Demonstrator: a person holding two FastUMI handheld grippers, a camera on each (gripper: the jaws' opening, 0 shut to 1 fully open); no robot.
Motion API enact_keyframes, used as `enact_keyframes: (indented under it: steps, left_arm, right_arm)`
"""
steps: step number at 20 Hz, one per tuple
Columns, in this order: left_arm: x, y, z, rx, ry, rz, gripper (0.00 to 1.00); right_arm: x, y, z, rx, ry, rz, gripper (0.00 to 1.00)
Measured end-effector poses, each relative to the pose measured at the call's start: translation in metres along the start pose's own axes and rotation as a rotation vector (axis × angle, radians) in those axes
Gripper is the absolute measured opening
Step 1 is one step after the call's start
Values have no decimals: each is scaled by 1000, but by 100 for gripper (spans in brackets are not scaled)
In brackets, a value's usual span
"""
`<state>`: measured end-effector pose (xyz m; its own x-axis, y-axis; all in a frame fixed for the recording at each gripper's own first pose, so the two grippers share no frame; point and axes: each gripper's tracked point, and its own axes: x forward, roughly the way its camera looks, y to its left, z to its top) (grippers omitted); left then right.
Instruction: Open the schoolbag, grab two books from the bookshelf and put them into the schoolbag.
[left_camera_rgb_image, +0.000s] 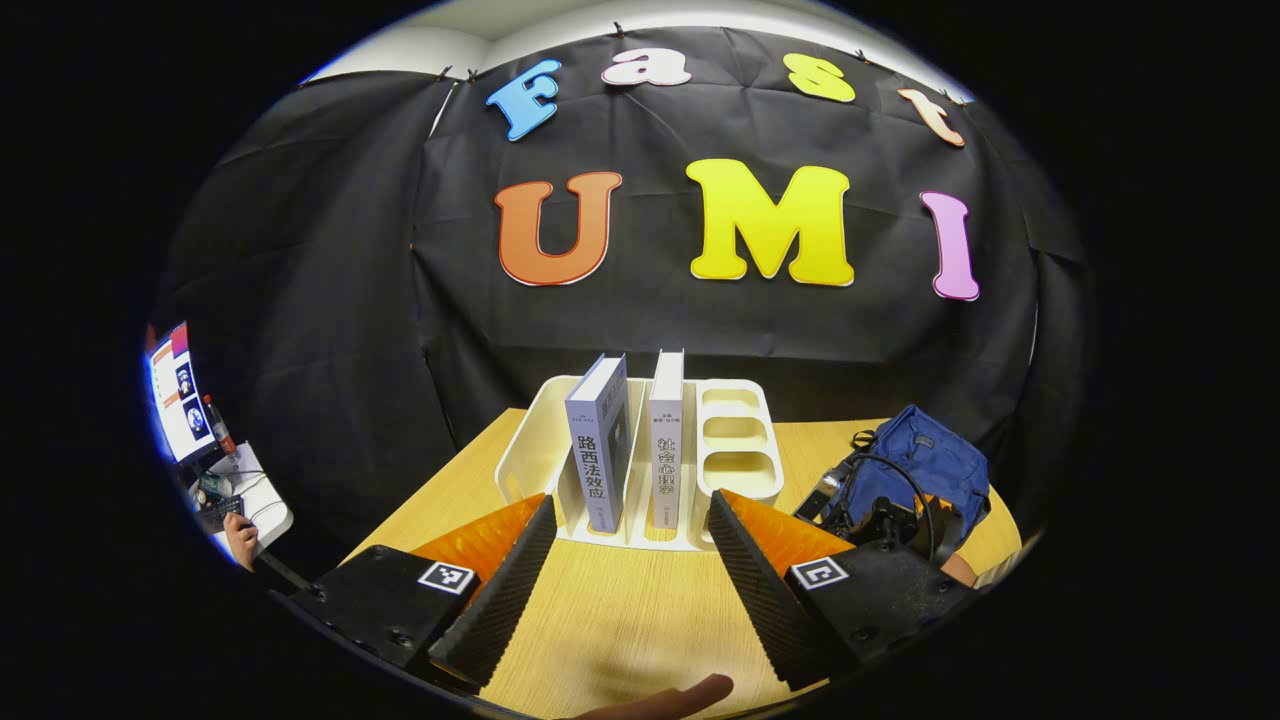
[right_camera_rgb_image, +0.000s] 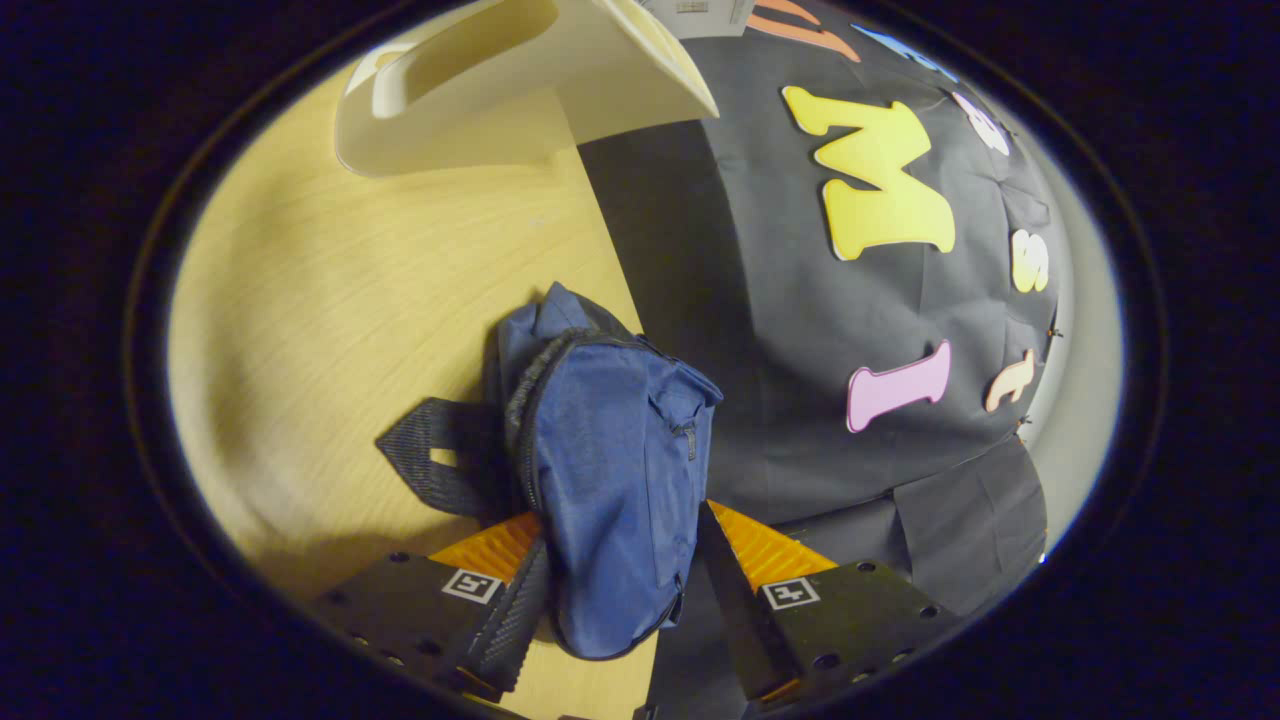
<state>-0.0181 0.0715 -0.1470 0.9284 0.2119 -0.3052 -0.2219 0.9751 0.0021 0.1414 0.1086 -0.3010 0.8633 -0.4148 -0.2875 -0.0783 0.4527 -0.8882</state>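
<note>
Two upright books (left_camera_rgb_image: 597, 445) between spread left fingers (left_camera_rgb_image: 500, 590); right fingers (right_camera_rgb_image: 515, 610) straddle fabric schoolbag (right_camera_rgb_image: 610, 480).

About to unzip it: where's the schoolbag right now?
In the right gripper view the schoolbag sits between the right gripper fingers, at the table's back edge.

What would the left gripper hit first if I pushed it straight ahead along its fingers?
Likely the two upright books in the white bookshelf: they stand right in line with the open left gripper, with bare table before them. Depth is hard to judge.
</note>
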Motion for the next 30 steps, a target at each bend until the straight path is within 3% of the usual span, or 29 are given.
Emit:
enact_keyframes:
  steps: [1,4,5,6,7,8,9,10,15,16,20,24,30]
  left_arm:
    - [0,1,0,2,1,0,99]
    - [1,1,-2,11,5,3,99]
    - [1,0,-3,11,9,4,98]
    - [1,-2,-4,9,13,4,98]
    - [3,-5,-4,8,15,1,98]
    - [4,-8,-2,11,13,0,98]
    - [6,-11,0,17,10,-1,99]
    - [6,-14,1,25,7,-3,98]
    - [14,-35,10,48,-10,-27,99]
    - [14,-38,12,53,-12,-31,99]
    - [17,-43,21,72,-23,-34,99]
    - [25,-46,30,71,-18,-34,98]
    - [47,-43,62,38,-6,-37,98]
  right_arm:
    - [4,1,-1,-3,5,1,86]
    - [13,3,-2,11,-5,36,76]
    - [12,4,0,25,-21,63,60]
    - [11,2,1,28,-35,78,58]
    - [11,0,3,30,-51,102,40]
    - [10,4,5,42,-75,154,46]
    - [8,10,6,60,-88,232,18]
    - [10,18,2,80,-82,320,10]
    - [22,11,-12,177,-23,572,9]
    - [18,4,-8,185,-15,609,2]
    - [20,-25,-5,202,21,744,1]
    - [31,-67,7,246,41,860,1]
    - [56,-126,9,268,40,932,1]
